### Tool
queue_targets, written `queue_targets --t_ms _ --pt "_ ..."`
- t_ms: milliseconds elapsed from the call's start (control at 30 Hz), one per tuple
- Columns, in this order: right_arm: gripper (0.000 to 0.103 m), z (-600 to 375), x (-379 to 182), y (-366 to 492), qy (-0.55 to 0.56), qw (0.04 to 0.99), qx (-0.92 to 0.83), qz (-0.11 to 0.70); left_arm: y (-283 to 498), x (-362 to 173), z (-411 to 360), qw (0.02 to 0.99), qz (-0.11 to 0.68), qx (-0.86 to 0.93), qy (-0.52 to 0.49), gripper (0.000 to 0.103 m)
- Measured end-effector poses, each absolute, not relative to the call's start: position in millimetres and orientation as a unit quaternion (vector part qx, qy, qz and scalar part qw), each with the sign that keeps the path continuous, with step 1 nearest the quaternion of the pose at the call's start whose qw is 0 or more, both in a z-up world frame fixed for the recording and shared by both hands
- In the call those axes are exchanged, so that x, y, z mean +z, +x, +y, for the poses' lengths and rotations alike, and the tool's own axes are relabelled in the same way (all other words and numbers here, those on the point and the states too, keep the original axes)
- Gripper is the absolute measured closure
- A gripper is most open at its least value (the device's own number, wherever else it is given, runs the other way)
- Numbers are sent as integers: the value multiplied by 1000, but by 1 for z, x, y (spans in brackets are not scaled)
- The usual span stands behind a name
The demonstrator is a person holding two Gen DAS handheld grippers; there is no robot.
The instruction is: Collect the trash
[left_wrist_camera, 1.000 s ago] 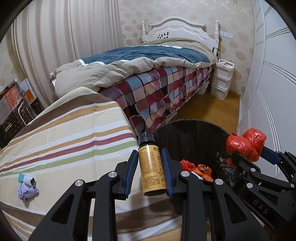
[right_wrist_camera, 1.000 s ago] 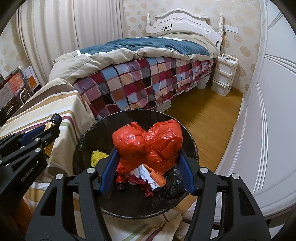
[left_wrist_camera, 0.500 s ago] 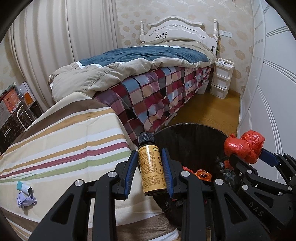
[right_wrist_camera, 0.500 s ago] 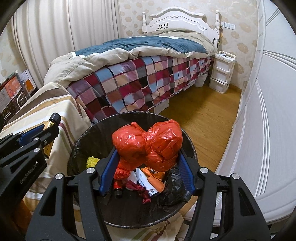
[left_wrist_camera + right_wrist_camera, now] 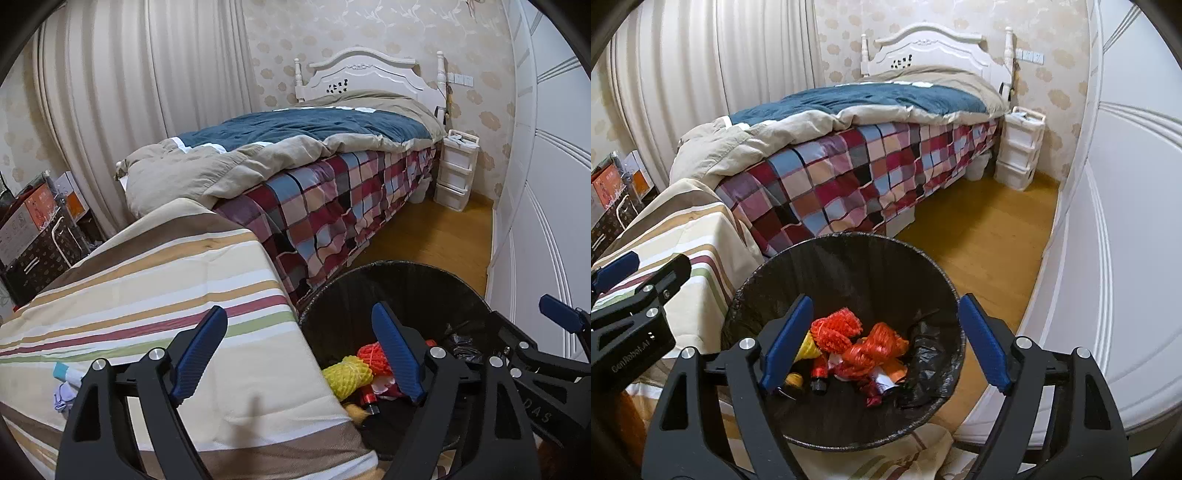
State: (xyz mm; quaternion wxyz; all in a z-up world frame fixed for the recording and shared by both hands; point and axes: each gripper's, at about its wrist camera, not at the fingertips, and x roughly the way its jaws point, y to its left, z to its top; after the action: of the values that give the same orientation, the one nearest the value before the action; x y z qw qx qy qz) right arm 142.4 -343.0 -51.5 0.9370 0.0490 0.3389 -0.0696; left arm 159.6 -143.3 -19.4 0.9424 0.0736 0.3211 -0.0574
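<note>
Both jaws have just opened wide and hold nothing: the left gripper (image 5: 299,354) and right gripper (image 5: 884,341) hang over the bin (image 5: 849,258). A wad (image 5: 64,393) remains on the striped cloth (image 5: 147,280).

Bin liner (image 5: 923,354): glossy crinkled plastic. Striped cloth (image 5: 147,280): matt woven. Floor (image 5: 979,236): smooth wood. Red netting (image 5: 879,343): rough mesh.

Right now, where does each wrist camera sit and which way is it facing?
Left wrist: on the left gripper, angled down over the striped cloth edge and trash bin; its jaws have just opened, nothing between; right gripper's fingers show at right.
Right wrist: on the right gripper, angled down over the bin; jaws just opened, empty; left gripper's fingers show at left.
Shared: bin, bed, cloth.
</note>
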Motion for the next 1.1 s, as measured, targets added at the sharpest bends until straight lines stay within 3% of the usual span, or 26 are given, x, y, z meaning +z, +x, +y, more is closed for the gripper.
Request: queue_targets --t_ms 467,1100 --pt "21 -313 -45 110 59 939 -38 338 120 -13 -74 941 334 -17 48 20" --pt "21 -106 -48 108 -31 919 153 362 48 -24 114 926 352 138 10 20"
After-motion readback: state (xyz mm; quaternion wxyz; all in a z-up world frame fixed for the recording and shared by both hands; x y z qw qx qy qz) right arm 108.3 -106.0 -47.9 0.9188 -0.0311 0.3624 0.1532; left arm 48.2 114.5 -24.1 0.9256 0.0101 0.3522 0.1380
